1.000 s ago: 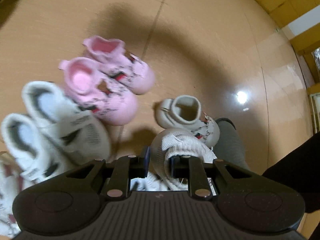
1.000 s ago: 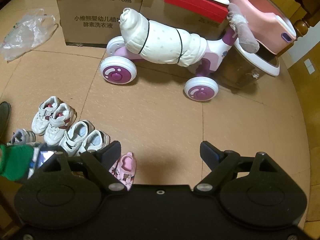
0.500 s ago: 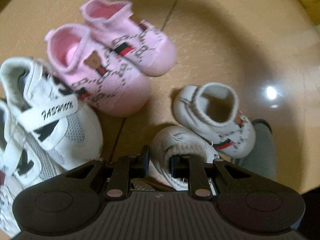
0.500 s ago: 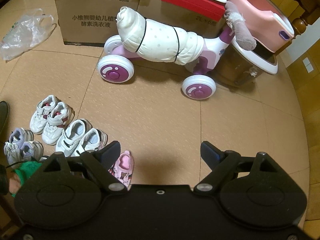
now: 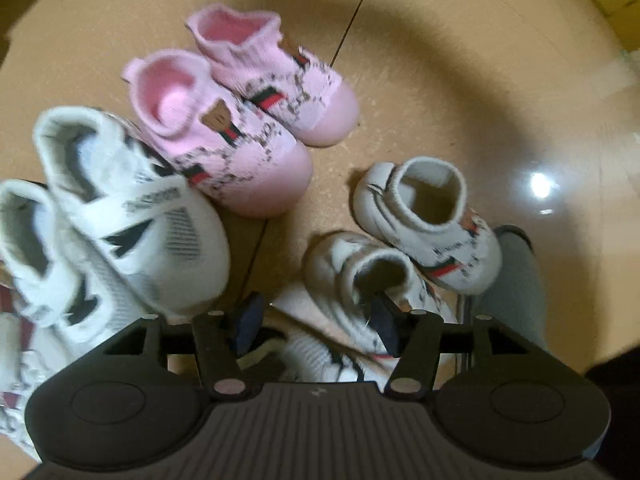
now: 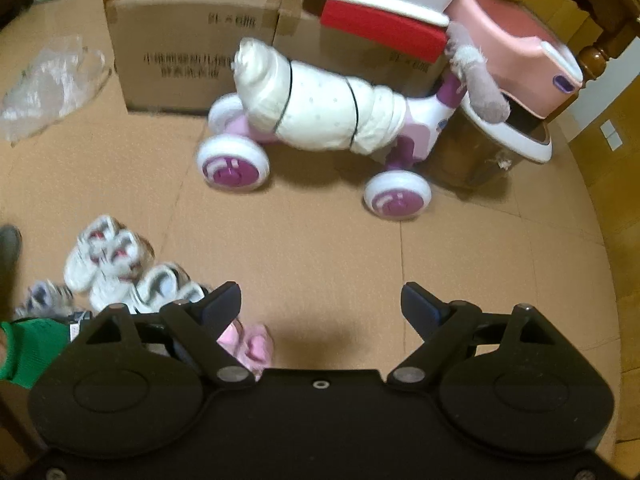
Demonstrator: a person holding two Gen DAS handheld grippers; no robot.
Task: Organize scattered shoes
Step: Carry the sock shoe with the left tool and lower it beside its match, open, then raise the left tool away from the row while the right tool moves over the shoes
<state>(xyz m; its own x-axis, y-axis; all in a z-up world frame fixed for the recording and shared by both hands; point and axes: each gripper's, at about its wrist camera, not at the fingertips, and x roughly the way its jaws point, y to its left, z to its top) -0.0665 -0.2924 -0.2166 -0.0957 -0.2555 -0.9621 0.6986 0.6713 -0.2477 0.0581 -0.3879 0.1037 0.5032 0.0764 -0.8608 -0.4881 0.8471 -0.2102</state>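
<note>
Cream knit marks the small shoe [image 5: 360, 280] under the left gripper [image 5: 316, 322]: its jaws stand spread, one finger off the shoe's left side over the floor, the other at the right side of the collar, though blur hides whether that one touches. The shoe rests on the tan floor [image 5: 420, 80], just beside its cream mate [image 5: 432, 220], which sits slightly farther ahead and to the right. A pink pair [image 5: 240, 128] lies side by side further out to the left, and a white strap pair [image 5: 112, 232] sits close on the left edge.

The right gripper [image 6: 322, 306] hangs above bare floor with its jaws wide apart, holding nothing. To its left, rows of shoes are lined up, with a white-and-maroon pair [image 6: 106, 254] farthest out. A purple-wheeled ride-on toy [image 6: 320, 128] stands ahead before cardboard boxes [image 6: 192, 40].
</note>
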